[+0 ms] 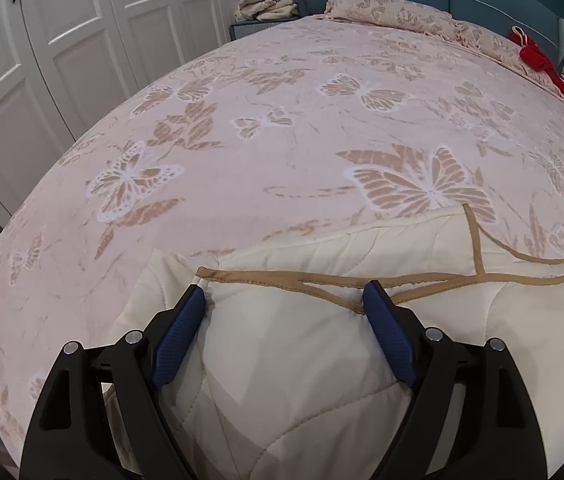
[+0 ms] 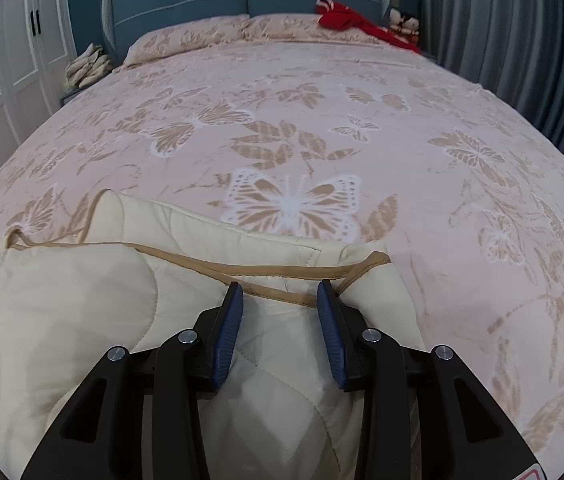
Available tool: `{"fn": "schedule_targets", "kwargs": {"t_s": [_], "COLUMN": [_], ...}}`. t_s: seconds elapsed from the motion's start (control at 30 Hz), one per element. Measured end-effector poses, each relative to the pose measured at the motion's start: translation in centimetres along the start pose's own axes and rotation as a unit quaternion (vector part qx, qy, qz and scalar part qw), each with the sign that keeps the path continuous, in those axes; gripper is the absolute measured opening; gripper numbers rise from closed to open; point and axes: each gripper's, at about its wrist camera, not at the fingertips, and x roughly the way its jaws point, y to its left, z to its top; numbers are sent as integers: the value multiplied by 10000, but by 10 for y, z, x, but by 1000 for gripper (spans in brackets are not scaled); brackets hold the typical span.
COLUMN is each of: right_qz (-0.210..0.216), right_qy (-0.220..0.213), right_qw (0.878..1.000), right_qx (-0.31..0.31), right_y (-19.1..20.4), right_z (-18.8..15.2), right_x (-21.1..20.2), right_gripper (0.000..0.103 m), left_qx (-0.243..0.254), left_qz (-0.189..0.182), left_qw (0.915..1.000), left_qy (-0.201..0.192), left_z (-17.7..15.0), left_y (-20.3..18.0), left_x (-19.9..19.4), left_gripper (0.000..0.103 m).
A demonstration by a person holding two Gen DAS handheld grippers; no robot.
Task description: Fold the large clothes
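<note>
Cream quilt (image 1: 282, 360) between both jaws

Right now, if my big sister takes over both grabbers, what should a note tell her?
Left gripper: jaws wide, a thick bunch of the cream quilt between the pads; can't tell if it is really pinched.
Right gripper: jaws narrower, quilt and its tan trim between the pads; grip also unclear.
Quilt: bunched in layers at the near end of the butterfly bedspread.
Done: the quilt looks partly folded over itself.
Left: probably check both grips, then carry the edge over and smooth it flat.
</note>
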Motion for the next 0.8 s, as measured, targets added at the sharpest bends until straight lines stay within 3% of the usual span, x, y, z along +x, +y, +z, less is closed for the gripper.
{"fn": "schedule_targets", "kwargs": {"t_s": [0.1, 0.17, 0.2, 0.37, 0.4, 0.43, 0.5, 0.53, 0.57, 0.63, 0.73, 0.8], "right_qz": [244, 197, 151, 217, 265, 319, 393, 449, 473, 509, 460, 323], "right_qy": [-195, -315, -349, 106, 197, 295, 406, 431, 394, 153, -211, -218], "right_qw": [9995, 9993, 9992, 9992, 9989, 9983, 9974, 9969, 9968, 9973, 9977, 9985], "right_qx": [86, 64, 75, 308, 344, 388, 439, 479, 500, 505, 446, 374], "right_y": [-12, -22, -30, -53, -53, -52, -50, -48, -47, -45, -44, -45], "right_z": [6, 4, 3, -2, -3, -3, -4, -3, -2, 2, 6, 5], "right_x": [-37, -58, -67, -54, -48, -40, -30, -29, -31, -43, -62, -59], "right_gripper": [43, 59, 61, 63, 63, 62, 39, 24, 15, 10, 9, 9], "left_qx": [-326, -527, -684, -1268, -1277, -1254, -1090, -1041, -996, -1020, -751, -534], "left_qz": [-443, -563, -700, -1204, -1277, -1410, -1342, -1369, -1410, -1436, -1316, -1161], "left_qw": [9983, 9966, 9948, 9833, 9817, 9796, 9828, 9833, 9834, 9833, 9884, 9918], "left_qy": [-202, -297, -271, 506, 605, 685, 652, 593, 565, 461, 107, -13], "left_z": [11, 16, 20, 20, 17, 13, 9, 7, 8, 11, 19, 20], "left_y": [26, 44, 58, 85, 83, 79, 70, 68, 66, 67, 62, 55], "left_x": [-29, -44, -50, -24, -20, -14, -13, -15, -18, -26, -44, -45], "left_gripper": [78, 81, 85, 85, 80, 70, 59, 41, 32, 13, 10, 10]}}
